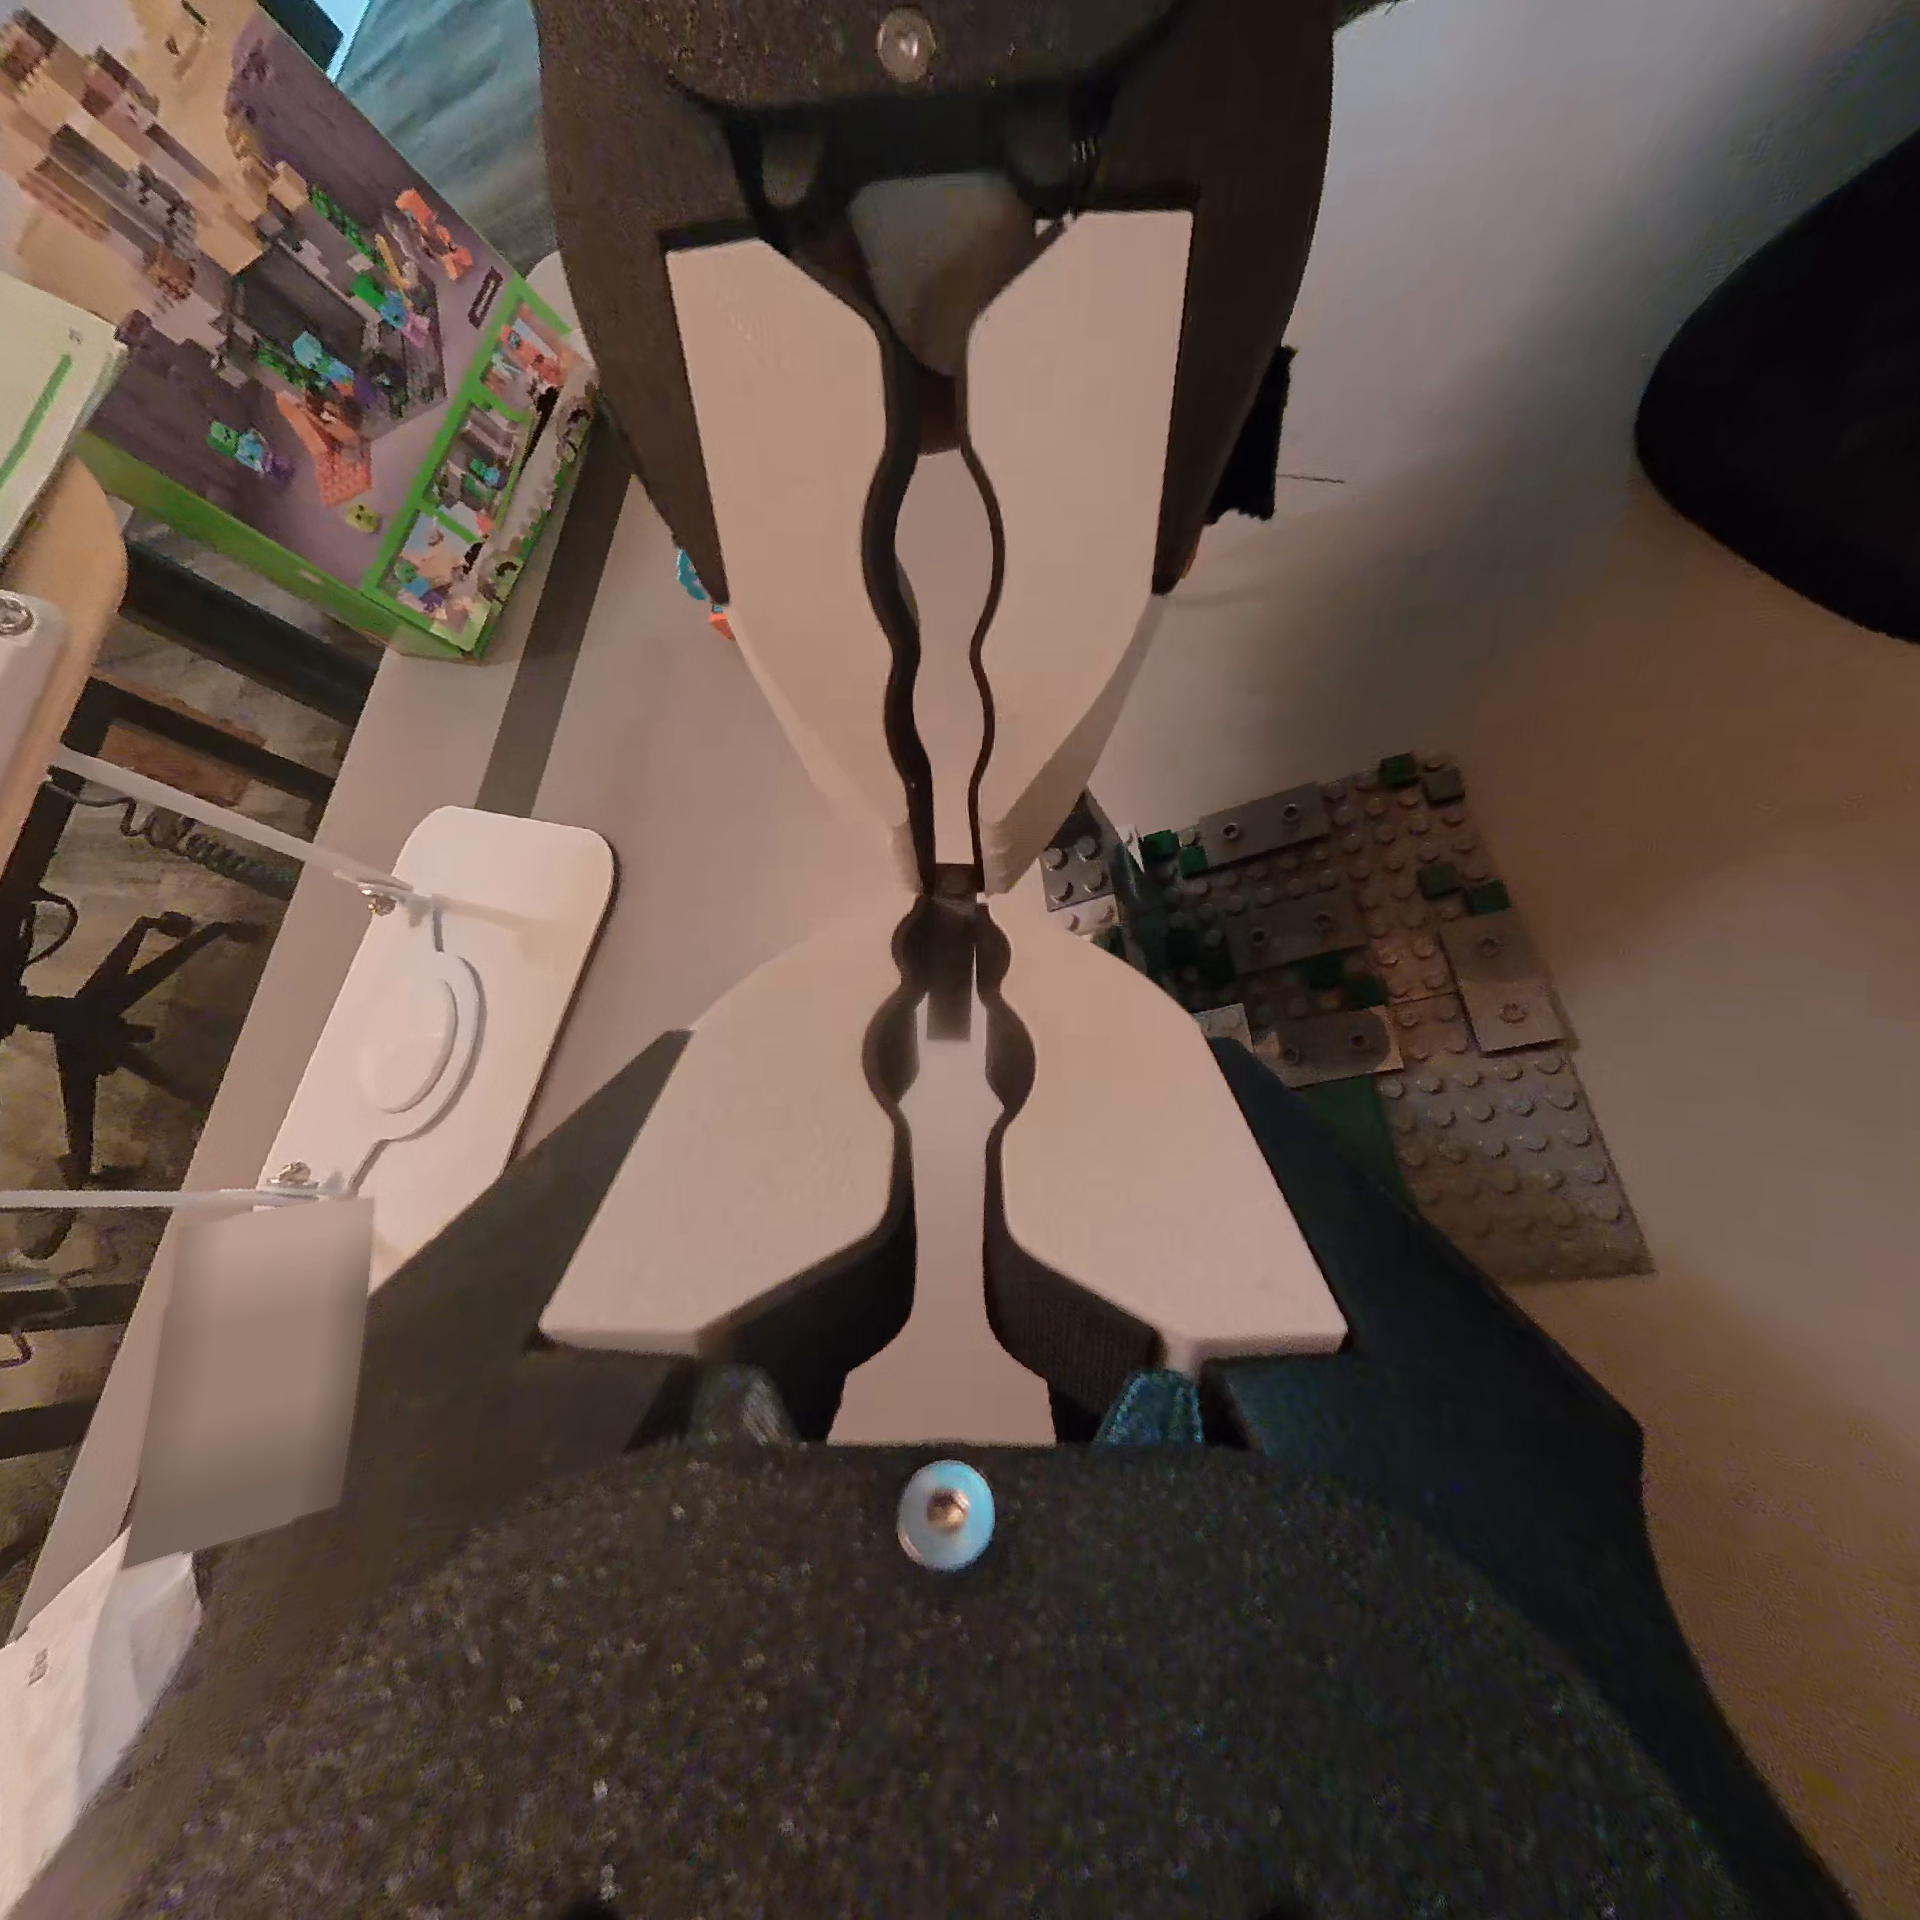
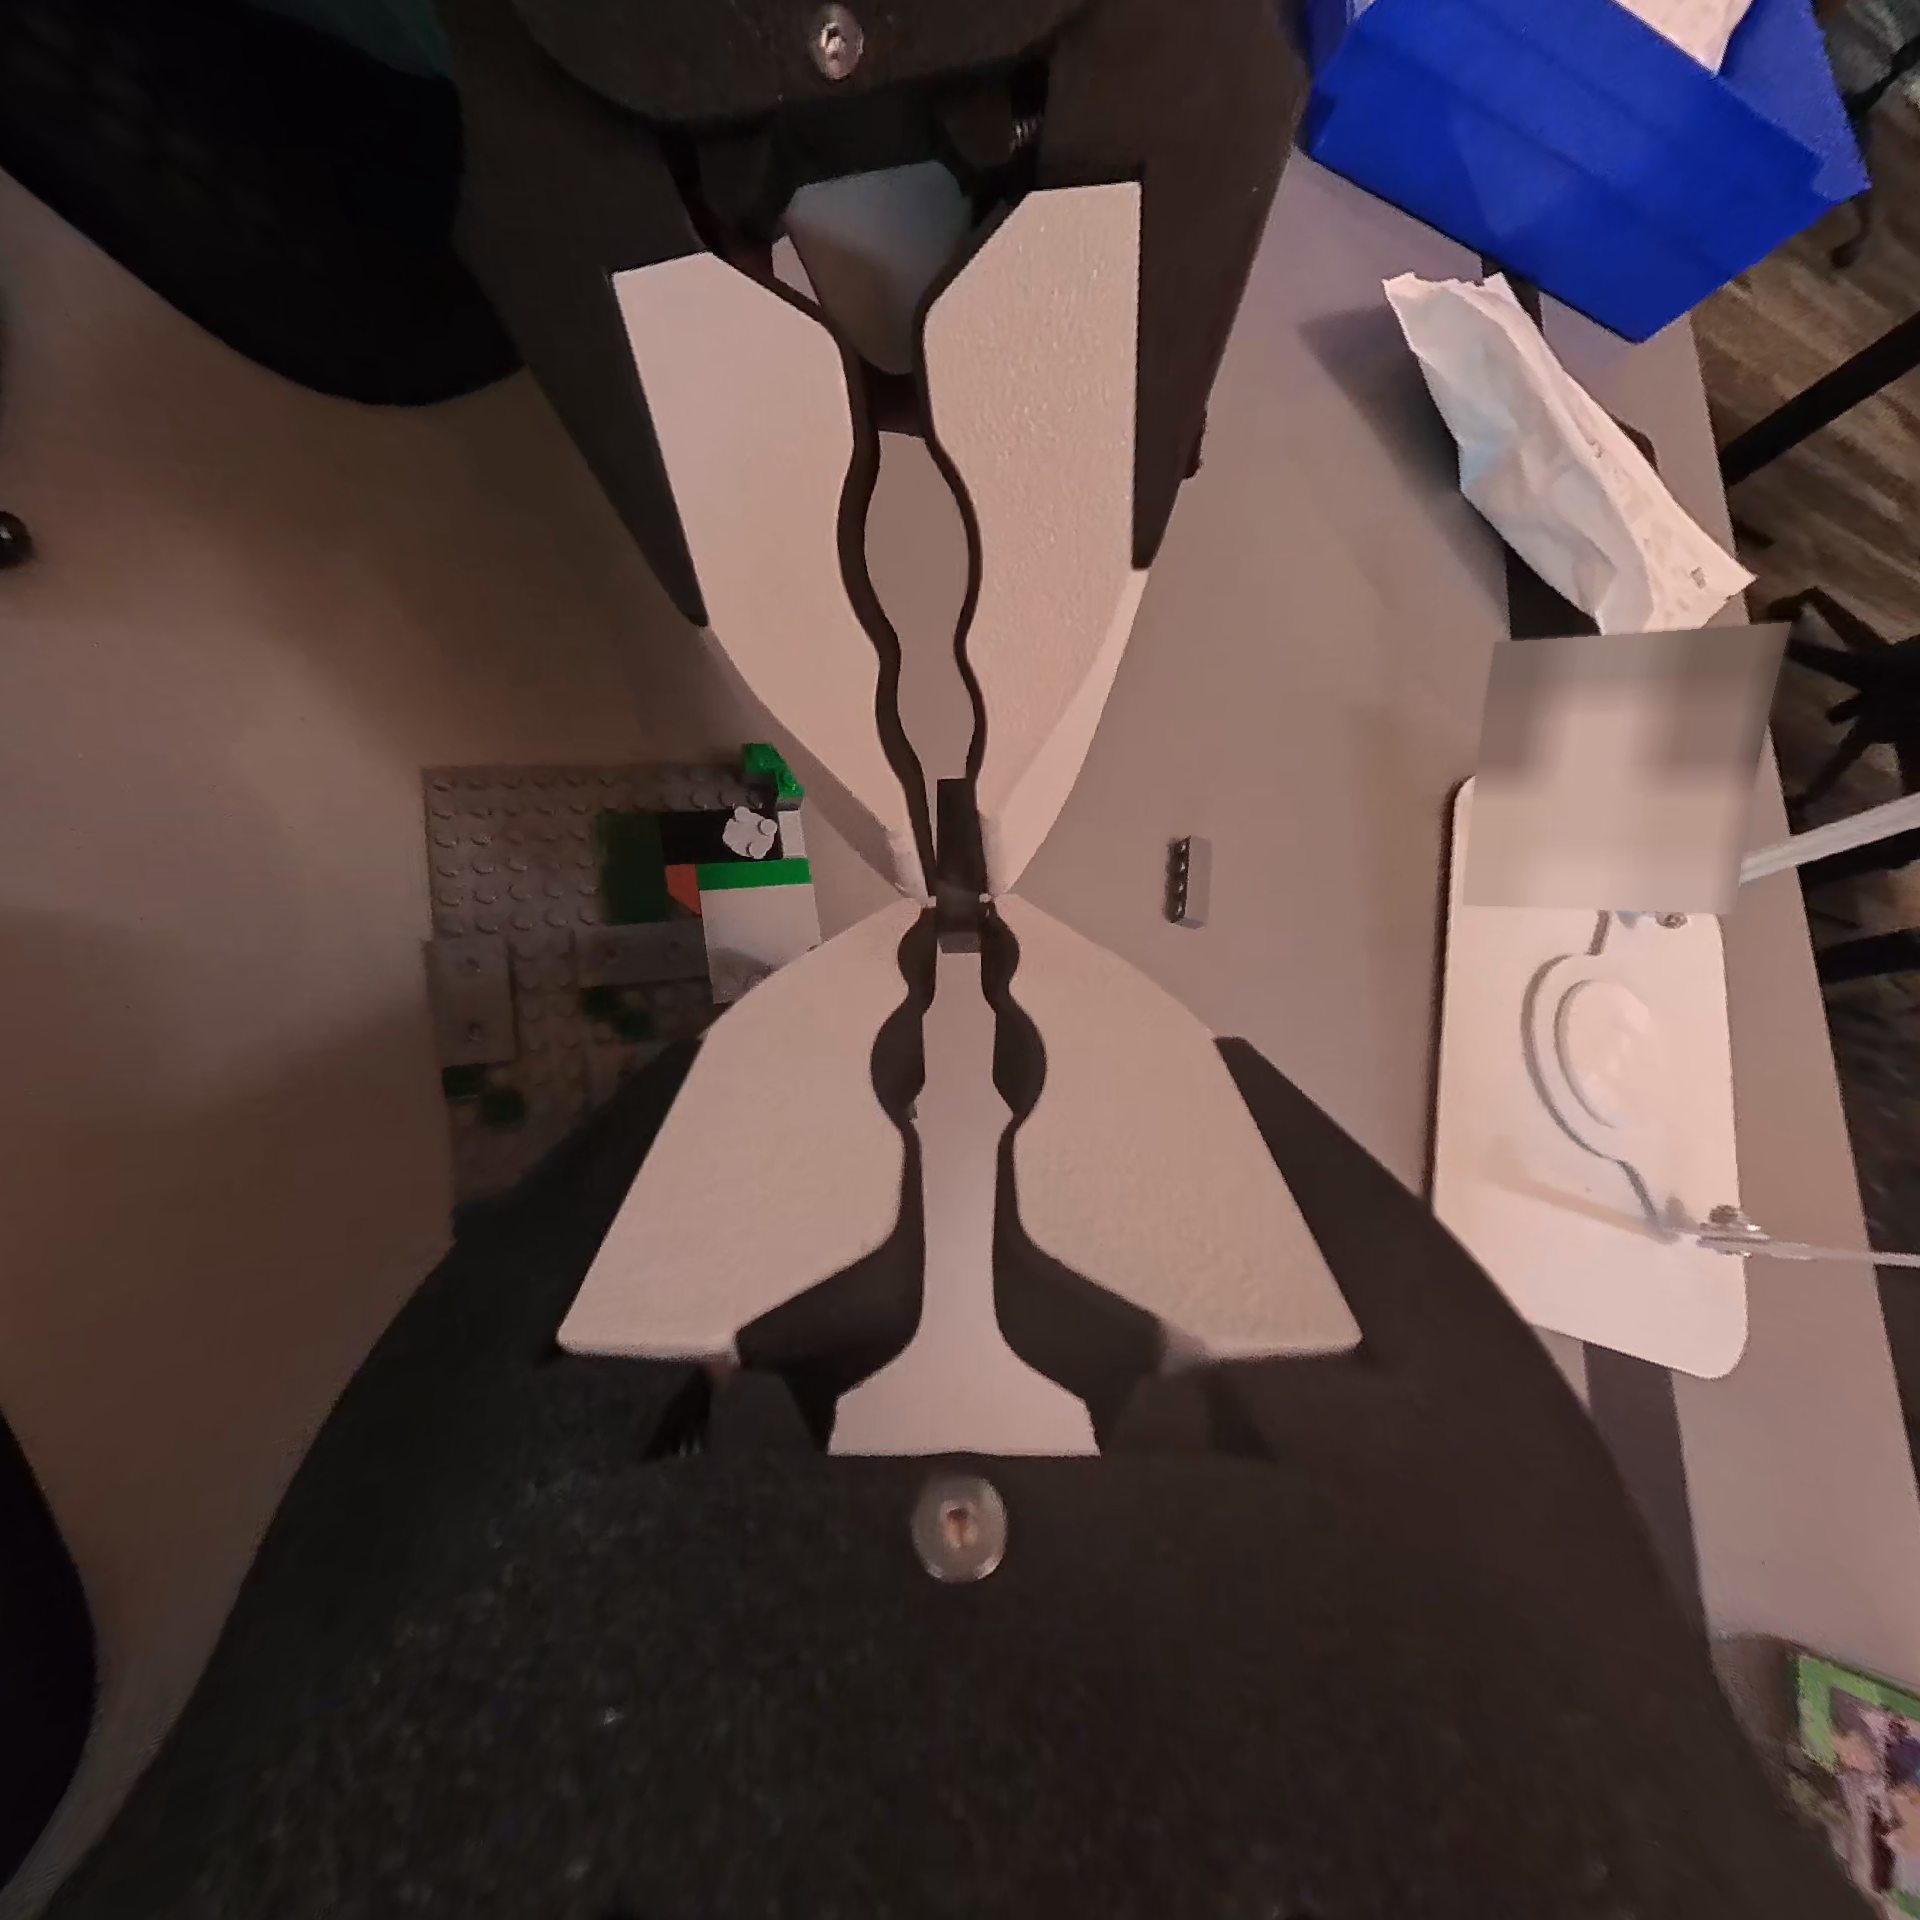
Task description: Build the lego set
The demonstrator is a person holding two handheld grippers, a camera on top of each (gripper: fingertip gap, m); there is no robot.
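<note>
My two grippers meet tip to tip above the table. A small dark grey lego piece (image 1: 948, 987) sits between the fingers of my left gripper (image 1: 951, 923), running back into its gap. My right gripper (image 2: 961, 916) is closed on the other end of the same piece (image 2: 958, 831). In the left wrist view the right gripper (image 1: 951, 868) comes down from the top; in the right wrist view the left gripper (image 2: 951, 881) does the same. The lego build (image 1: 1351, 987), a grey baseplate with grey and green pieces, lies on the table beside the grippers. It also shows in the right wrist view (image 2: 540, 894).
A loose dark grey plate (image 2: 1190, 881) lies on the table. A white card with thin rods (image 1: 447, 1018) (image 2: 1590, 1122) is near the table's edge. The lego box (image 1: 312, 364), a blue bag (image 2: 1579, 156), a crumpled white bag (image 2: 1538, 457) and a black object (image 1: 1787, 416) stand around. Left and right tips are no more than a few centimetres apart.
</note>
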